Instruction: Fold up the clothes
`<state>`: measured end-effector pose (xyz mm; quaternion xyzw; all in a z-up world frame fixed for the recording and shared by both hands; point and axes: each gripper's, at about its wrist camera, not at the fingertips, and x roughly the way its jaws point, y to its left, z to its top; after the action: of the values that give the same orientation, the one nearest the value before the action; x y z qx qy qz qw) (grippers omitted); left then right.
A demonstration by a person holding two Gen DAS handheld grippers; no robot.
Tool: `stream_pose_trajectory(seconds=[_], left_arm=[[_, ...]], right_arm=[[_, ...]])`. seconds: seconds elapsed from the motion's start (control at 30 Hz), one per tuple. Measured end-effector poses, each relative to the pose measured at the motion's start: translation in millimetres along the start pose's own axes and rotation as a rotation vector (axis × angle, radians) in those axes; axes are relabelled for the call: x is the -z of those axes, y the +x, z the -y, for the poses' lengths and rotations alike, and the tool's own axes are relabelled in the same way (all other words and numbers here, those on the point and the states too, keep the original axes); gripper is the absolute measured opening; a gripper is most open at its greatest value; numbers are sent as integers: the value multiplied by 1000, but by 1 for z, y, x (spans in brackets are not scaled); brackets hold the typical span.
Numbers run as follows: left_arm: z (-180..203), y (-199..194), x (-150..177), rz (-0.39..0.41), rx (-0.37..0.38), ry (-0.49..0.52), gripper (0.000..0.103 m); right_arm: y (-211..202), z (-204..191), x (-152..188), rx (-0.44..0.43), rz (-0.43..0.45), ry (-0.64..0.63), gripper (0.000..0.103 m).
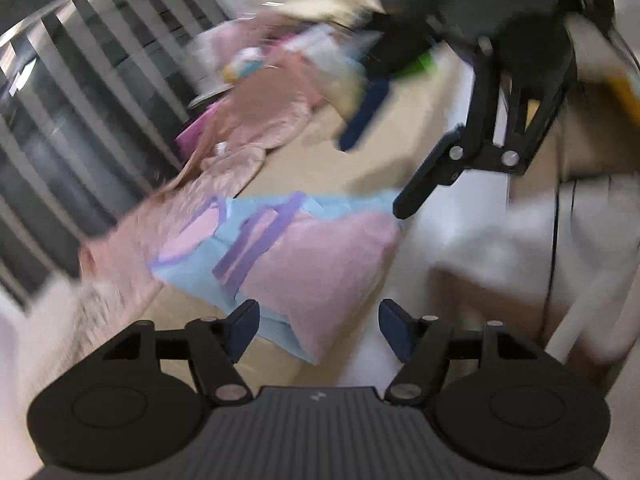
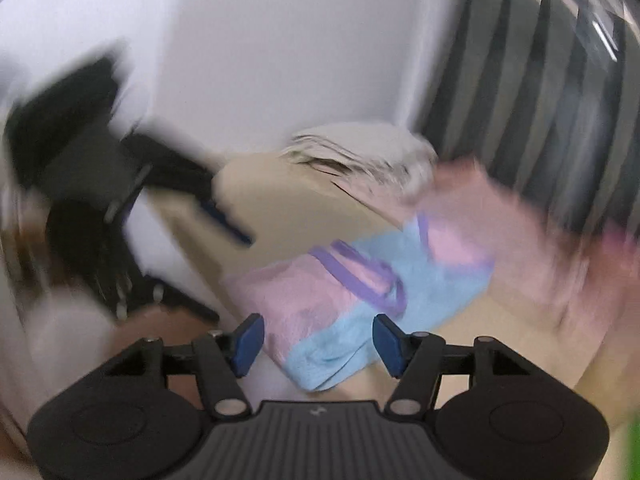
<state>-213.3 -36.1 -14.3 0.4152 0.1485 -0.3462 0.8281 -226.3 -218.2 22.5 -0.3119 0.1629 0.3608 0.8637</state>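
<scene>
Both claws, left gripper (image 1: pixel 319 330) and right gripper (image 2: pixel 318 344), gape empty above the folded garment (image 1: pixel 320 256); only the left view shows the clothes pile (image 1: pixel 296 60) at the desk's (image 1: pixel 320 152) far edge.

Two hand-held grippers (image 1: pixel 319 330) (image 2: pixel 319 344), one folded pink-and-blue garment (image 1: pixel 320 256), one unfolded clothes pile (image 1: pixel 304 56).

**Blurred, cut off, hidden**

Smeared throughout by motion. Heap of clothes (image 1: pixel 316 40) at far end too blurred to sort. Other gripper (image 2: pixel 224 216) a dark streak in right view, jaws unreadable. Near edge of pink-and-blue garment (image 2: pixel 340 300) hidden behind gripper body. Green patch (image 2: pixel 633 452) cut by frame edge, unidentifiable.
</scene>
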Motion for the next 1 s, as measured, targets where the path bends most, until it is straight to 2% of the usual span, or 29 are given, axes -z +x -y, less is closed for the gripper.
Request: stream_pose_trajectory(seconds=[0.07,0.13,0.17,0.27,0.33,0.37,0.43,0.57,0.63,0.7,0.77,0.83,0.87,0.9,0.93,0.97,1.0], left_arm=[[2,9,2,-4,4,45,61],[1,17,4,-8,5,73,38],[-1,17,4,-12,17,72,37],[-4,14,4,-18,49,57,29],[-14,8,0,-22,104,10,15],[-21,6,-3,-26,143,-24,12],[-39,-4,-9,-20,243,-95,10],[-90,-14,-20,20,418,-242,10],[-118,-6,-23,38,474,-314,10],[-149,14,-24,42,522,-419,10],[-176,45,-22,14,556,-537,11],[-191,82,-12,-26,513,-688,17],[-197,99,-6,-58,488,-765,23],[-199,112,1,-89,454,-839,30],[-200,120,9,-113,433,-902,31],[-200,122,15,-111,426,-941,32],[-199,117,20,-101,405,-970,37]], right_arm=[[13,-25,2,22,-32,-224,53],[31,-36,5,44,-63,-365,36],[38,-39,7,50,-81,-407,21],[42,-36,7,45,-88,-425,12],[37,-31,0,11,-86,-373,10],[32,-25,-3,-33,-90,-324,9],[22,-8,-9,-139,-96,-212,9],[-2,51,-21,-373,-51,100,9],[-3,83,-24,-425,-17,210,9],[7,113,-27,-426,-2,267,9],[29,136,-28,-381,-17,309,9],[56,151,-27,-280,-29,341,11],[71,159,-22,-216,-32,381,16],[86,165,-16,-167,-45,435,27],[93,168,-10,-141,-63,482,31],[96,169,-4,-125,-73,525,31],[94,169,2,-108,-65,558,31]])
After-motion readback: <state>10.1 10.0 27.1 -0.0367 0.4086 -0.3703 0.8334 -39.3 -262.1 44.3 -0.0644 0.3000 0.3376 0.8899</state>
